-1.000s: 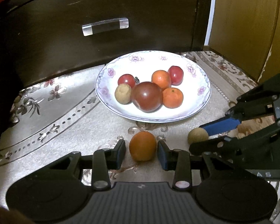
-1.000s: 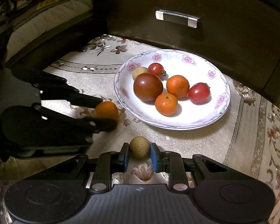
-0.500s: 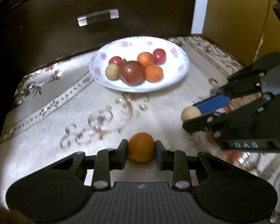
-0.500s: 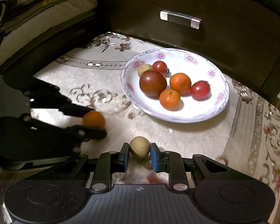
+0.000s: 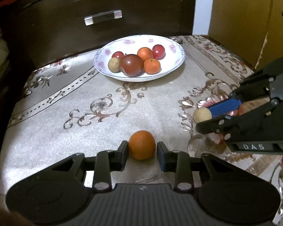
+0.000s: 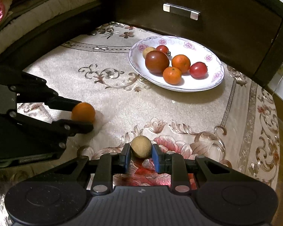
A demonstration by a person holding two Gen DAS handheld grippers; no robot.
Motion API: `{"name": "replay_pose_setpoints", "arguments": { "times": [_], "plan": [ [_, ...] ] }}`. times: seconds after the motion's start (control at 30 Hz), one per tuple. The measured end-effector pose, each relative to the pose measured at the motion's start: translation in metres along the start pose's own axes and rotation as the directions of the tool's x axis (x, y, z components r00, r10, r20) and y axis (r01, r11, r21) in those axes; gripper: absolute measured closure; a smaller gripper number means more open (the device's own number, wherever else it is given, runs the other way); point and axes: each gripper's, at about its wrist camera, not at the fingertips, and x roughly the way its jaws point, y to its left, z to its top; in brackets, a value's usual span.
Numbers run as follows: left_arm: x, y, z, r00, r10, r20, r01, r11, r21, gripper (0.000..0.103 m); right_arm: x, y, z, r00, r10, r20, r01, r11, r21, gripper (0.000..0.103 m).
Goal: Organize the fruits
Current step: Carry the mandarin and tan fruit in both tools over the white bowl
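Each claw brackets one stray fruit on the table, the left claw (image 5: 142, 151) narrowly around the orange (image 5: 141, 144), the right claw (image 6: 141, 155) seemingly pinching the tan fruit (image 6: 141, 146), both well short of the plate (image 5: 176, 64), presumably their destination.

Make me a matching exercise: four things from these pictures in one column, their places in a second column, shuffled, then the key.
Things
1. orange
2. tan round fruit
3. dark red tomato
4. metal handle

Places
A. in the flowered plate
B. on the dark drawer front
C. between the right tongs
D. between the left tongs

Pairs: 1-D, 2-C, 3-A, 4-B
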Motion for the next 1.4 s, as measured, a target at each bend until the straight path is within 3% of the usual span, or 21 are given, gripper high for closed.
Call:
{"name": "replay_pose_setpoints", "arguments": {
  "times": [0.33,0.6,0.87,1.4],
  "plan": [
    [0.001,-0.003,0.001,1.0,0.001,0.01,-0.001,1.0,-0.002,0.066,0.002,-0.002,0.003,1.0,0.008,-0.004,-0.008,1.0,0.003,0.078],
    [-0.01,-0.017,0.002,0.999,0.037,-0.016,-0.037,0.999,-0.001,0.067,-0.001,0.002,0.006,1.0,0.008,-0.03,-0.008,1.0,0.026,0.083],
    [-0.028,-0.008,0.035,0.998,0.044,0.038,-0.046,0.998,0.034,0.067,-0.028,0.001,0.029,0.998,0.009,0.067,-0.013,0.998,0.059,0.082],
    [0.021,0.009,0.102,0.995,0.036,0.095,-0.038,0.999,0.021,0.067,-0.007,-0.051,0.079,0.986,-0.042,0.159,0.015,0.985,0.17,0.082]
  ]
}}
